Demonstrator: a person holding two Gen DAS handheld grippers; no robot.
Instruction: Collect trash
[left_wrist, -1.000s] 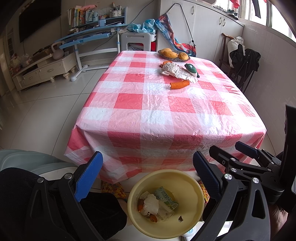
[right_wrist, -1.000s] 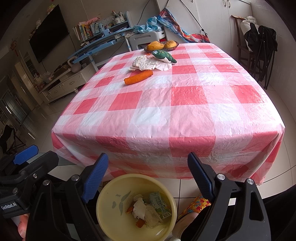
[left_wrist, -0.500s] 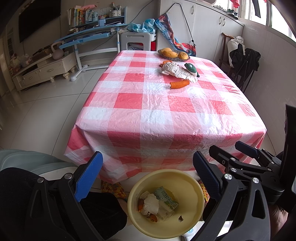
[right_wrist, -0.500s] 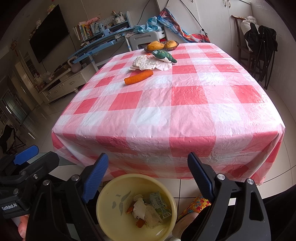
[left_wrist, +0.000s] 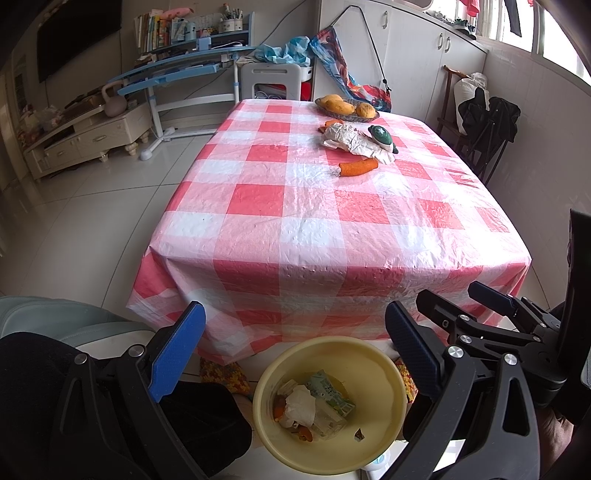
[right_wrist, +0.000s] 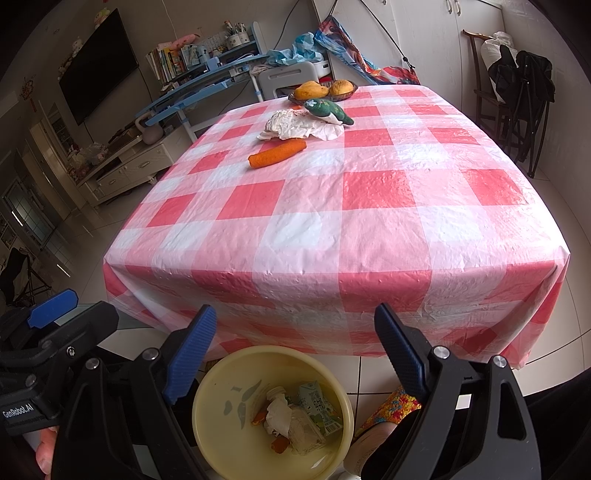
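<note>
A yellow bowl (left_wrist: 328, 406) of collected trash (left_wrist: 312, 406) is seen low beneath both grippers, off the near table edge. The left gripper (left_wrist: 295, 354) and right gripper (right_wrist: 295, 350) are held wide open, nothing touched or gripped. Crumpled paper (right_wrist: 299, 125) and a carrot (right_wrist: 277, 153) lie far up the checked tablecloth (right_wrist: 369, 221). A fingertip (right_wrist: 46, 448) is shown only in the right view.

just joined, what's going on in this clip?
A person holds a claw in each hand over a yellow plastic basin on the floor, already holding a crumpled tissue and a small green carton. Left claw and right claw are both open and empty. On the red-checked tablecloth lie an orange carrot and crumpled white paper.
</note>
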